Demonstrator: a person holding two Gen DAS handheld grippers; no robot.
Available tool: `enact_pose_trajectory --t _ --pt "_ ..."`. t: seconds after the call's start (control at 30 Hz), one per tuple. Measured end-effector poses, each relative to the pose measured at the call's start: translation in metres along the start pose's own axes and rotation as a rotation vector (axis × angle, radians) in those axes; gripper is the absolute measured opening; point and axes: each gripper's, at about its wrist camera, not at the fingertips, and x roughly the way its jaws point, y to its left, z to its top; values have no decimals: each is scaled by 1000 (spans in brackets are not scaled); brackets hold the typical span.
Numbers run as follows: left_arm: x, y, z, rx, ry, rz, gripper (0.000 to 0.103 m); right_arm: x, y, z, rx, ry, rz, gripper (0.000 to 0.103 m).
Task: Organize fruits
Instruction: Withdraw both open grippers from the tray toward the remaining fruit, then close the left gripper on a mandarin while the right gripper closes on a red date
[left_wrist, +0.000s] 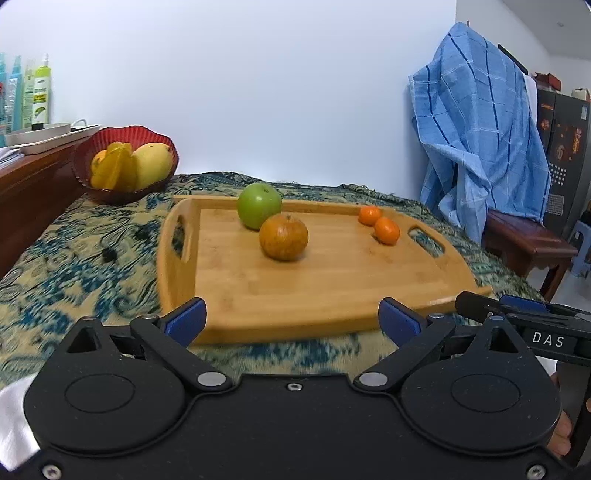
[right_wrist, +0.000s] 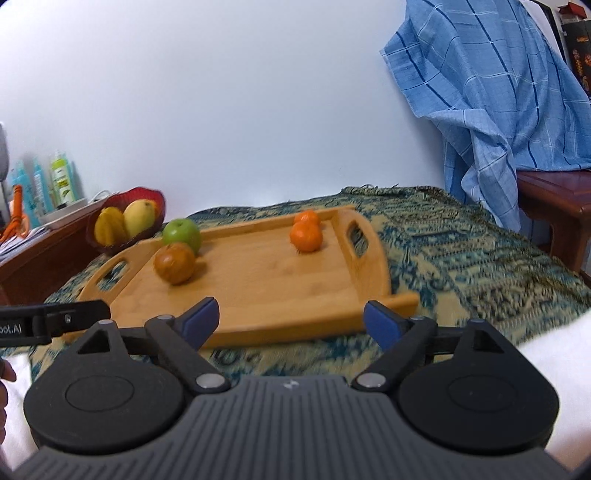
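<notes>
A wooden tray (left_wrist: 332, 288) (right_wrist: 280, 291) lies on the patterned cloth. On it sit a green apple (left_wrist: 258, 205) (right_wrist: 183, 233), a brownish orange fruit (left_wrist: 283, 237) (right_wrist: 174, 263) just in front of it, and two small tangerines (left_wrist: 386, 230) (right_wrist: 306, 237) side by side near the right handle. My left gripper (left_wrist: 291, 319) is open at the tray's near edge, nothing between its blue pads. My right gripper (right_wrist: 290, 319) is open too, over the near edge, well short of the fruit. A red basket (left_wrist: 147, 134) (right_wrist: 147, 194) at the back left holds a mango and yellow fruits.
A dark wooden cabinet (left_wrist: 33, 184) with bottles and a white tray stands at the left. A blue checked cloth (left_wrist: 480, 129) (right_wrist: 498, 92) hangs over a wooden chair at the right. The other gripper's tip (left_wrist: 517, 314) shows at the right edge of the left wrist view.
</notes>
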Motion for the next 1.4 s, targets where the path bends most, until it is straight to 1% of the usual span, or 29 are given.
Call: enact_pose_trajectory --t 0.2,0.37,0.43,0.5,0.63,0.67,0.7,0.77,0.8,0.97,1.03,1.2,1.27,1.3,1.33,1.4 --pt "-34 2 -22 -8 5 13 100 -23 6 -20 12 19 20 93" --pt "-52 0 -39 12 24 23 99 -35 12 -33 22 43 52 93" --pt "-54 -1 -43 10 39 27 95 -39 18 -38 7 48 59 93" --pt "-57 -1 -47 -1 57 21 86 -42 23 -43 -11 55 67 93" --pt "-58 -3 -54 10 84 12 74 -50 34 -55 -60 75 93 92" --pt "-59 -4 -56 17 89 14 67 -52 39 -58 -83 74 94 92" --pt "-59 -4 -57 23 95 14 62 -54 43 -60 -106 72 97 90" --pt "-58 -4 -59 26 113 10 55 -58 50 -64 -138 74 109 86" --pt "-57 -3 -60 23 119 11 54 -59 53 -66 -150 78 115 82" --pt "-59 -2 -63 26 132 15 53 -62 65 -76 -212 102 140 67" --pt "-59 -2 -65 30 141 16 53 -62 71 -80 -242 109 152 58" --pt "-56 -3 -69 43 155 22 53 -60 80 -86 -290 115 160 52" --pt "-55 -3 -69 42 155 21 53 -60 81 -87 -298 116 165 47" --pt "-55 -4 -69 41 153 23 51 -60 82 -87 -302 119 168 41" --pt "-55 -4 -69 41 150 25 49 -59 83 -88 -311 120 169 38" --pt "-54 -3 -68 48 146 35 38 -58 87 -90 -347 121 158 35"
